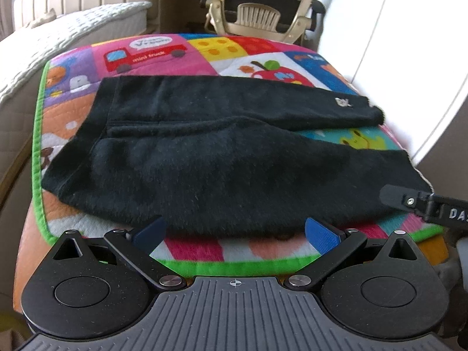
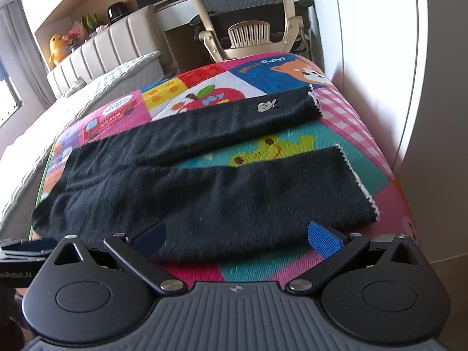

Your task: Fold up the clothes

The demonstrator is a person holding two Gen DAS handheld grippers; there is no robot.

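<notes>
Blue-padded left tongs (image 1: 235,231) at bottom centre of the left view, spread wide, empty, just short of the near hem of the black trousers (image 1: 204,158). Same for the right tongs (image 2: 237,235) in the right view: spread wide, gripping nothing, at the near edge of the trousers (image 2: 187,193).

Trousers flat across the middle of both frames on the patchwork mat (image 1: 204,251), waist toward frame left, legs splayed toward frame right with a wedge of mat between.

Likely trouble:
- Pinching only the top layer of the near leg, so the layers peel apart on lifting. Cause: soft fabric lying flat, little edge to bite.
- Dragging the whole garment, or the mat itself, instead of folding. Cause: pads catching the mat under the hem.
- Crooked fold. Cause: legs splayed and unaligned.

Count:
- Trousers: one, two legs, one small pale emblem (image 2: 266,106) on the far leg.
- Tongs: two.
- Mat: one.
- Chair (image 2: 248,29) at top centre: one.
</notes>
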